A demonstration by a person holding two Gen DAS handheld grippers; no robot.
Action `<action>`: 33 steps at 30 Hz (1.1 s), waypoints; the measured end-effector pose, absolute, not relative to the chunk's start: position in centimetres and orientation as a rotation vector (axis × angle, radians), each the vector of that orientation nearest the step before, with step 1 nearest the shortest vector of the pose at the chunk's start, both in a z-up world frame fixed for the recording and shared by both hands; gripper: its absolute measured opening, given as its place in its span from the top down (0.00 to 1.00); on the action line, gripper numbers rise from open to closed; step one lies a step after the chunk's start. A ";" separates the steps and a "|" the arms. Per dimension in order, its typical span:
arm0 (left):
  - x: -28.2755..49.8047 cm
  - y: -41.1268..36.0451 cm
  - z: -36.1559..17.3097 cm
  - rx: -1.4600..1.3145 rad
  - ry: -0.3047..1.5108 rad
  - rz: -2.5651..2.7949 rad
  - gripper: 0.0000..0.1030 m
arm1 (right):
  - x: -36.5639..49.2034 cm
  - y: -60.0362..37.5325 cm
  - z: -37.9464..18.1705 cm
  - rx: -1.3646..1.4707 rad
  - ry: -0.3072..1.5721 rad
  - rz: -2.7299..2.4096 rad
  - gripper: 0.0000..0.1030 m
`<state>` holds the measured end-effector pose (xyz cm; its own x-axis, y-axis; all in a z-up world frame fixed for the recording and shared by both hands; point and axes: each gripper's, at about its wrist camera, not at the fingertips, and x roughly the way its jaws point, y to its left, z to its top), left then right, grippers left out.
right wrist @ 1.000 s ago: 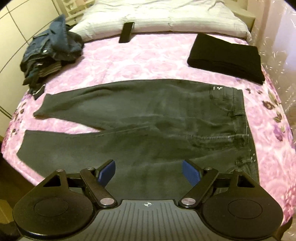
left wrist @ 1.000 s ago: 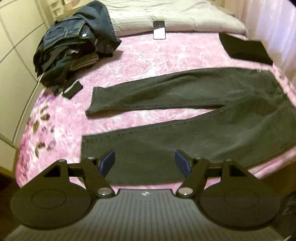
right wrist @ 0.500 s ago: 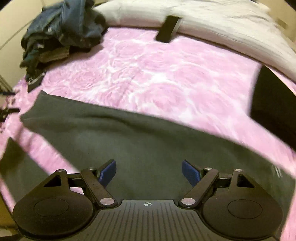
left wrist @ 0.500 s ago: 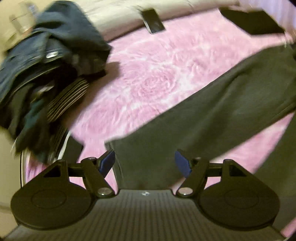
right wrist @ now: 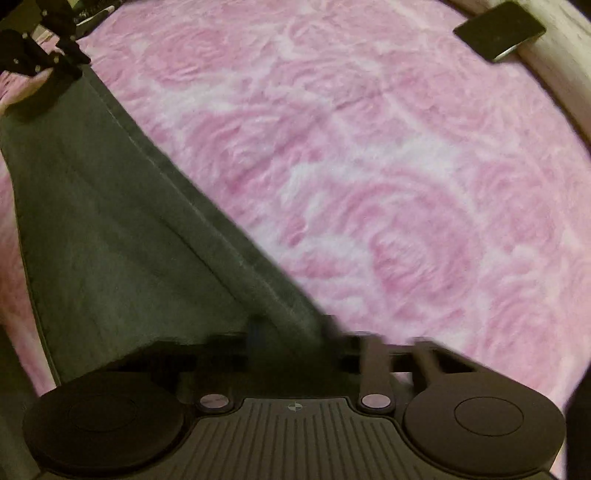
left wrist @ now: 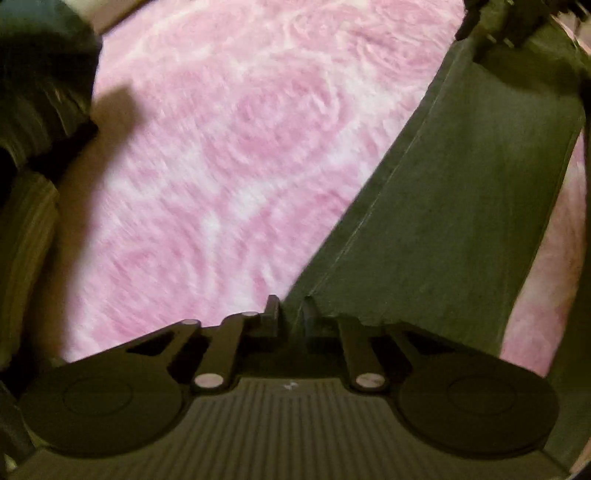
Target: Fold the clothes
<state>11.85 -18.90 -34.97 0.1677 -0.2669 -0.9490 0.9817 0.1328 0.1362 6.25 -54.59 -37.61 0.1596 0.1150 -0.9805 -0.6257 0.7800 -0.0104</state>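
Left claw (left wrist: 289, 310): fingers drawn nearly together, pinching the edge of the dark grey trouser leg (left wrist: 454, 206) at the bottom centre of the left wrist view. From there the leg runs up to the upper right of the frame, lying on the pink rose-patterned bedspread (left wrist: 229, 147). At its far end, top right corner, my right claw shows as a dark shape on the cloth. A heap of dark clothes (left wrist: 40, 74) fills the upper left edge, blurred.

Right claw (right wrist: 291, 334): fingers close together with the seamed edge of the same trouser leg (right wrist: 110, 229) between them, bottom centre of the right wrist view; motion blur here, but cloth sits in the gap. The leg stretches up to the upper left corner, where my left claw (right wrist: 44, 70) sits on its end. Pink bedspread (right wrist: 369, 166) covers the rest. A dark flat phone-like object (right wrist: 498, 31) lies at the upper right, against a pale pillow edge (right wrist: 557, 77).
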 end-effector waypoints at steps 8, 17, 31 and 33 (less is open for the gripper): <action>14.4 -17.6 -34.3 0.936 0.869 -0.926 0.86 | 6.2 -56.6 -36.4 -0.339 1.253 0.394 0.44; 6.4 -16.3 -35.4 0.894 1.040 -1.014 0.67 | -6.0 -57.5 -33.2 0.064 1.221 0.126 0.41; -11.0 -16.2 -33.6 0.941 1.107 -1.155 0.57 | -24.9 -63.2 -31.0 0.397 1.242 -0.280 0.40; -13.6 -16.0 -33.8 0.959 1.129 -1.179 0.54 | -27.3 -64.9 -32.3 0.444 1.326 -0.319 0.40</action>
